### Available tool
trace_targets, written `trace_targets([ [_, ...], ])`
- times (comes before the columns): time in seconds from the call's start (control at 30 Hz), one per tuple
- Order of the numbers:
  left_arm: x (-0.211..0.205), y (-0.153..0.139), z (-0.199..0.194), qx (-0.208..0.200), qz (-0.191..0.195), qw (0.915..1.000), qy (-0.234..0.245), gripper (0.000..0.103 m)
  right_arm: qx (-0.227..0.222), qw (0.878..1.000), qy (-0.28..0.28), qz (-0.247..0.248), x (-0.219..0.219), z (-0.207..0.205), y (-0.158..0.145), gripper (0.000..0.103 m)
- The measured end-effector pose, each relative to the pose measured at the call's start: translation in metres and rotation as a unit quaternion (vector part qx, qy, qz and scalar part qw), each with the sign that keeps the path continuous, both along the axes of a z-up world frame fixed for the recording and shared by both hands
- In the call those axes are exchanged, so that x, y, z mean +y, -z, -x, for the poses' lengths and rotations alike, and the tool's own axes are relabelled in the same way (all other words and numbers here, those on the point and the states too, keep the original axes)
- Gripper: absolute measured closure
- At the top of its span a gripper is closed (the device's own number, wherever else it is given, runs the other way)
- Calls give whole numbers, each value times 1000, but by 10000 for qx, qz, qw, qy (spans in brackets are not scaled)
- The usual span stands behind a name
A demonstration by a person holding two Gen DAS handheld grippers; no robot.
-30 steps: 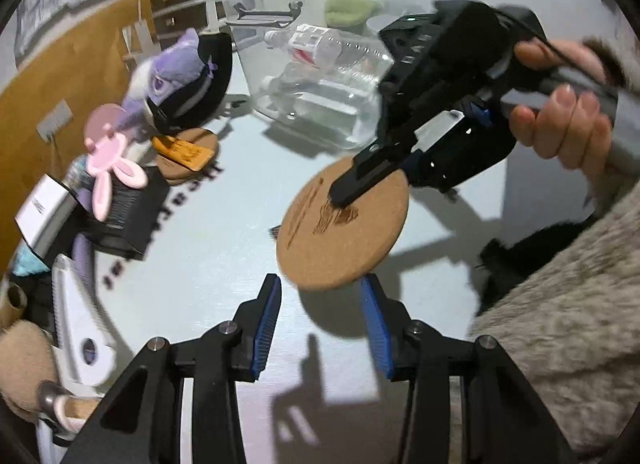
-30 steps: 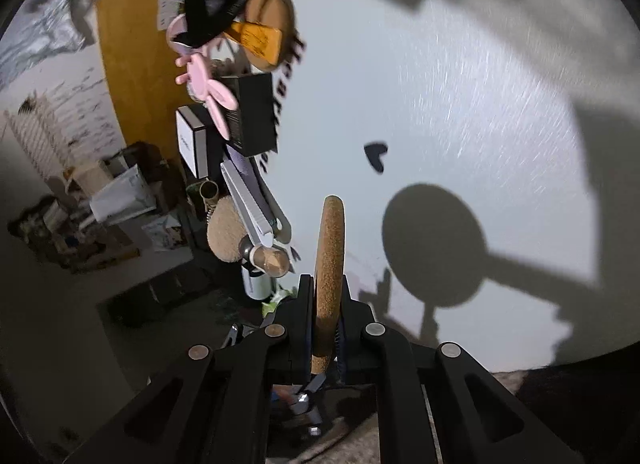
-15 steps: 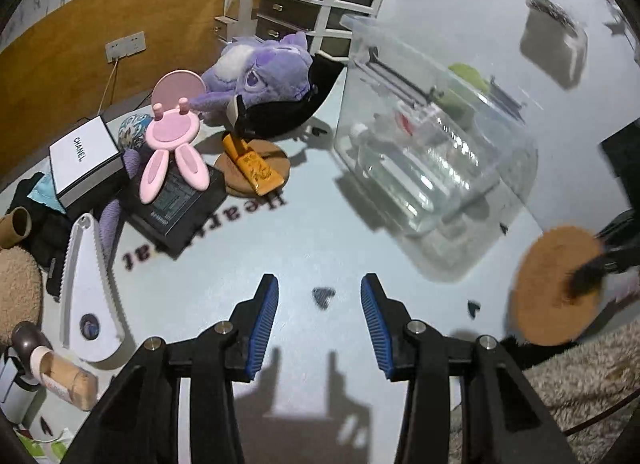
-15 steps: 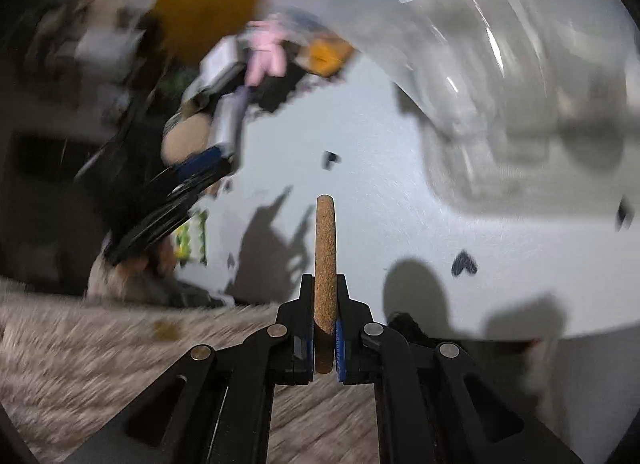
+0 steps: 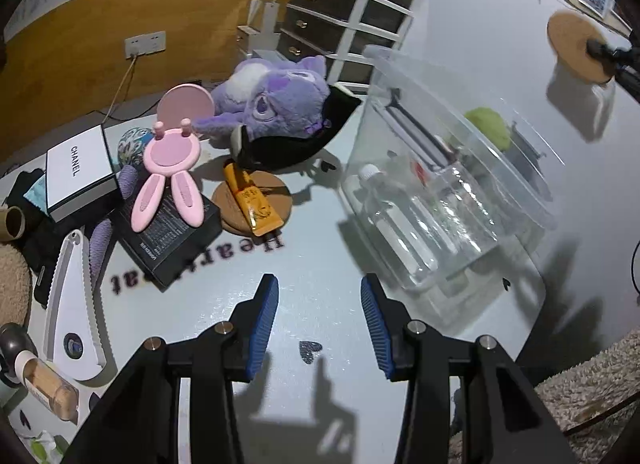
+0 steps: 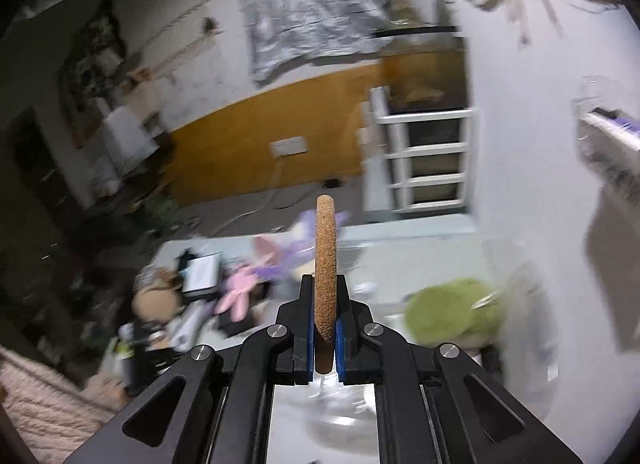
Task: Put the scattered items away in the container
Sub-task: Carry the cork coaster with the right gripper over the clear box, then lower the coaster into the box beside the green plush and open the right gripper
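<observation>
Right wrist view is showing the right gripper clamping a cork coaster edge-on, the blue pads pressing both flat faces near the disc's lower rim while the rest is sticking up toward twelve o'clock. From the left wrist view the same cork coaster is hanging in the air at about one o'clock, above and beyond the clear container, which is sitting on the white table at about three o'clock from the left gripper.

That left gripper is standing partly open with nothing between its pads, hovering over bare tabletop.

Judging by its look, the coaster is light, stiff and grainy, so it is likely giving the pads plenty of friction; a pinch across the flat faces near the rim seems the sensible hold. Cork can crumble at the edge, so a hard squeeze is probably unwise. Being thin and light, it should drop flat without harm once over the container.

A second cork coaster is lying at eleven o'clock under an orange tube, beside the purple plush toy.
</observation>
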State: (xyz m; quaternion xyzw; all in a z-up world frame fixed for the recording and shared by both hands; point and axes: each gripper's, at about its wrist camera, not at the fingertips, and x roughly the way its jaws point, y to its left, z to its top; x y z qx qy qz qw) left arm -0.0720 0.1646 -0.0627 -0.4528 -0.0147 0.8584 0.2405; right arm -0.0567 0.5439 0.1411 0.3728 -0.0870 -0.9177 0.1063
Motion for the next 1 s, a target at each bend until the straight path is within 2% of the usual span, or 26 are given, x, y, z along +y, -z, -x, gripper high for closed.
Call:
trace_targets([
  [0.1,-4,3,4,-33,15,9999,-150,60,-647,9970,415,-84,26,26,38,94],
  [0.17,-7,6,6,-74,18,9997,-223,60,-1296,9896,598,-164,41,39,76,94],
  [0.23,-9,8,8,-101,23,9996,-262,60,-1770,9808,681,-458,49,45,106,94],
  [0.43,-10,15,11,-204,56,9993,-310,60,-2758,9557,612,-824,61,56,159,94],
  [0.63,-5,18,14,-235,75,9994,-241,60,-3237,9415,414,-844,61,65,185,94],
  [0.87,-6,21,16,-275,103,9991,-301,60,-3543,9286,263,-1066,61,70,201,94],
  [1.0,-7,23,16,-313,117,9988,-351,60,-3736,9233,149,-876,62,71,211,94],
])
